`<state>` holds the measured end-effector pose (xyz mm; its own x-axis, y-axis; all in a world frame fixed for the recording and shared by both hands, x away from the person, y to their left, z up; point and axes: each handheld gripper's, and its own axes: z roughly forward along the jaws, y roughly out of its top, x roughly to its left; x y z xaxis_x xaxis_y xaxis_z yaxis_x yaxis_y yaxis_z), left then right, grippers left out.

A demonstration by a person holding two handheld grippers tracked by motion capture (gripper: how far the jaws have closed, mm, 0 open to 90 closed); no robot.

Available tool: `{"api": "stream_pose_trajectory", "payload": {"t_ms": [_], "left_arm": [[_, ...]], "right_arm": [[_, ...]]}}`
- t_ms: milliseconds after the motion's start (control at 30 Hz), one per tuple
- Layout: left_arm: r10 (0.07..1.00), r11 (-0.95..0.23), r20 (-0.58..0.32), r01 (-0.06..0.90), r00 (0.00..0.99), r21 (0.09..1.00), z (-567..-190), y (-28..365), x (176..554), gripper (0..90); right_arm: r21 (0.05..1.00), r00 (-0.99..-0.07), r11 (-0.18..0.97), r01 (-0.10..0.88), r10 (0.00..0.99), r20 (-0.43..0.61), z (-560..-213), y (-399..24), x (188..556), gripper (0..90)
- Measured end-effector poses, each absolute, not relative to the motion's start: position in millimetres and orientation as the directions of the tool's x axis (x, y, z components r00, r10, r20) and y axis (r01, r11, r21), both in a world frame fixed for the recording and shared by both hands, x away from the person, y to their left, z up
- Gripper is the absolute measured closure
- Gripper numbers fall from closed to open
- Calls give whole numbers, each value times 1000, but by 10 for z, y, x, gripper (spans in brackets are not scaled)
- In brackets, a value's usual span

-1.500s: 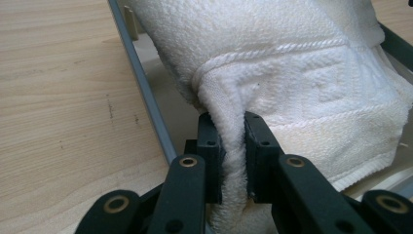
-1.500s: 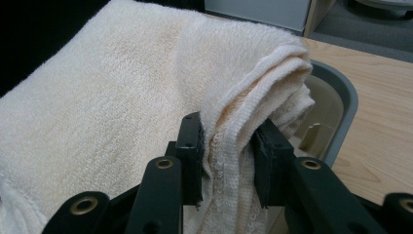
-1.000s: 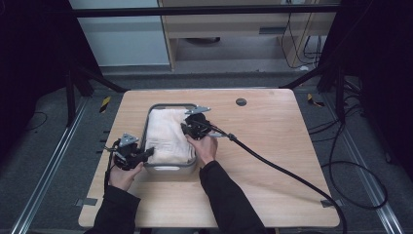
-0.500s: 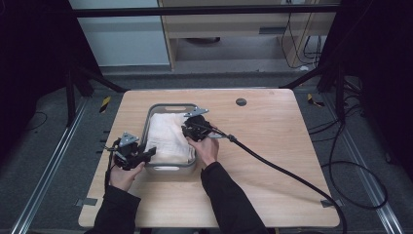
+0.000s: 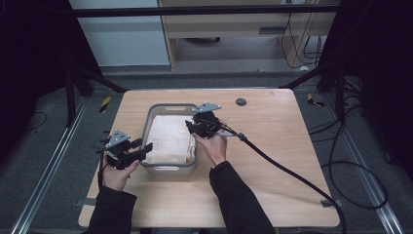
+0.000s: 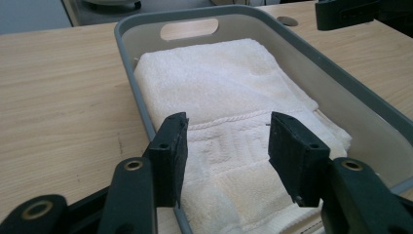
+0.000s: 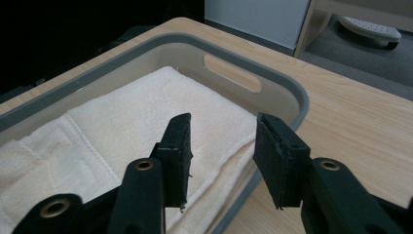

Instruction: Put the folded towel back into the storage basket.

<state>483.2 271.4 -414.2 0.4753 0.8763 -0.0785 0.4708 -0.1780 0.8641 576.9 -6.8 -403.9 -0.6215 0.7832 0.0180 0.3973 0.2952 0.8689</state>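
From the high view, your left claw (image 5: 142, 148) sits at the near left corner of the bin (image 5: 154, 113), which stands on the desk (image 5: 272, 146). A folded white towel (image 5: 168, 139) lies flat inside the bin. Your right claw (image 5: 191, 126) hangs over the bin's right rim, beside the towel's right edge. Its cable (image 5: 282, 165) trails across the desk to the right. Both claws have just been spreading, and neither has anything clamped.

In the left claw view, your left claw (image 6: 225, 146) is released: the jaws stand apart above the near end of the towel (image 6: 214, 83), with the towel's woven border showing in the gap and no pad pressing on it. The left jaw sits over the bin's (image 6: 146, 117) wall, the right one over the towel. The bin's far handle slot is beyond, and part of your right claw (image 6: 350, 12) shows at the top right corner.

In the right claw view, your right claw (image 7: 221, 156) is released too, jaws apart. The towel's (image 7: 146, 112) edge and the bin's (image 7: 287, 92) rim lie below the gap; the left jaw is over the towel, the right one over the desk (image 7: 360, 126) just outside the rim
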Motion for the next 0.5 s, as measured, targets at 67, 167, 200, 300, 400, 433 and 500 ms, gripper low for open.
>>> {"api": "stream_pose_trajectory", "payload": {"t_ms": [67,167,200,300,400,433,500], "left_arm": [[872,-187,-67,457,485,870,-4132,2710,4815,464],[868,-189,-64,446,493,875,-4123,2720,4793,441],[868,-188,-62,443,492,877,-4122,2727,4780,436],[870,-198,-48,437,491,878,-4138,2754,4756,394],[878,-187,-48,433,476,882,-4151,2798,4742,367],[878,-185,-49,433,475,882,-4152,2808,4739,356],[878,-172,-59,429,474,887,-4159,2822,4730,332]], "right_arm": [[875,-623,291,387,782,15,-3985,-151,5731,537],[884,-617,273,379,786,22,-3907,-309,5660,470],[889,-618,267,373,786,23,-3892,-358,5644,446],[900,-610,225,374,790,57,-3844,-576,5563,355],[906,-599,203,372,798,67,-3825,-751,5492,303],[908,-595,194,372,800,73,-3822,-831,5458,285],[910,-591,186,371,803,77,-3820,-947,5409,262]]}}
